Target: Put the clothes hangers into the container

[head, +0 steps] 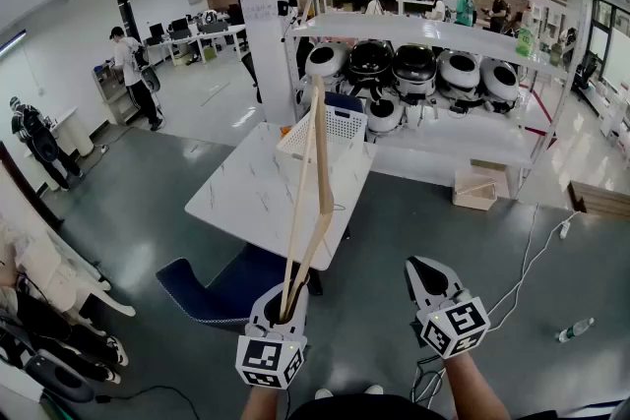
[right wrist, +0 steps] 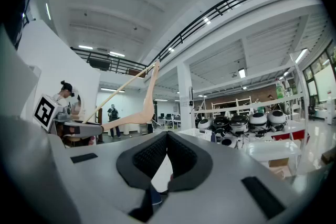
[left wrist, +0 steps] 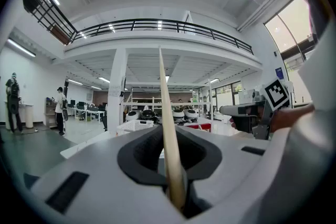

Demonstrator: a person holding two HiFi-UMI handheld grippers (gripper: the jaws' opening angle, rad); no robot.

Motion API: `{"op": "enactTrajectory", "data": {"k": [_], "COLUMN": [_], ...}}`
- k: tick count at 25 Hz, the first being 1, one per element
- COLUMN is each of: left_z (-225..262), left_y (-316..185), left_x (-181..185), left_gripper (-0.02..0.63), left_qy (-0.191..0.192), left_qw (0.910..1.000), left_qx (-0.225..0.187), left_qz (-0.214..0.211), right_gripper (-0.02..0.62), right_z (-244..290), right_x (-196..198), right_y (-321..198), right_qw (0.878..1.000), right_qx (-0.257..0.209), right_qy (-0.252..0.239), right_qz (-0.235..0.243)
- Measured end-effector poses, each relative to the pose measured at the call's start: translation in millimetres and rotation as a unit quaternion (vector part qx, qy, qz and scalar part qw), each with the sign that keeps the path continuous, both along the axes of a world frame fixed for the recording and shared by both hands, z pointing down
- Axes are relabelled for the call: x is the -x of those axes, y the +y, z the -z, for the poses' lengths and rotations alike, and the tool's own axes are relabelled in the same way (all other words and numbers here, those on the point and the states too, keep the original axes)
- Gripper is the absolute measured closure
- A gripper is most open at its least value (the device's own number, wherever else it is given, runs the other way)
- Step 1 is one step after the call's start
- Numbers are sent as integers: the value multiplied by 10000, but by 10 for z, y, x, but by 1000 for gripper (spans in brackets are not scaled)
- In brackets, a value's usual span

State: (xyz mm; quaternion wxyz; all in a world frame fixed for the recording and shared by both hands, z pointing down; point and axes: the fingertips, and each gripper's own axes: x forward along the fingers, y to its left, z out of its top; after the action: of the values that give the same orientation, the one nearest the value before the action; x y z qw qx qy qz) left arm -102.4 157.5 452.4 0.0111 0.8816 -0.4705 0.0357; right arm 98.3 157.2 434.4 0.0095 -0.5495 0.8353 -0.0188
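Note:
A wooden clothes hanger (head: 320,172) stands nearly upright in my left gripper (head: 285,302), which is shut on its lower end. In the left gripper view the hanger (left wrist: 167,128) rises as a thin pale edge from between the pads of the left gripper (left wrist: 169,149). The right gripper view shows the hanger (right wrist: 131,113) off to the left. My right gripper (head: 425,278) hangs beside the left one over the grey floor, shut and holding nothing. The white mesh container (head: 295,141) sits on the far corner of a white table (head: 246,202), well beyond both grippers.
A blue chair (head: 221,290) stands between me and the table. A white pillar (head: 258,15) rises behind the table. To its right, a shelf holds round black-and-white appliances (head: 423,74). A cardboard box (head: 475,192) and a cable lie on the floor at right. People stand far left.

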Motion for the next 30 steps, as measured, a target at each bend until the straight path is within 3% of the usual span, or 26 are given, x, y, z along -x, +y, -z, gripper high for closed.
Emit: {"op": "enactTrajectory", "data": {"k": [30], "left_z": [-46], "left_y": [-132], "left_x": [-486], "left_gripper": [551], "left_qy": [70], "left_qw": [9996], "left_qx": [26], "left_qz": [264], "right_gripper": [577], "right_z": [-283], "right_x": [-455], "right_y": [-277], "right_qw": [9994], "right_qx": [228], "right_qy": [-9], "right_qz": [270]}}
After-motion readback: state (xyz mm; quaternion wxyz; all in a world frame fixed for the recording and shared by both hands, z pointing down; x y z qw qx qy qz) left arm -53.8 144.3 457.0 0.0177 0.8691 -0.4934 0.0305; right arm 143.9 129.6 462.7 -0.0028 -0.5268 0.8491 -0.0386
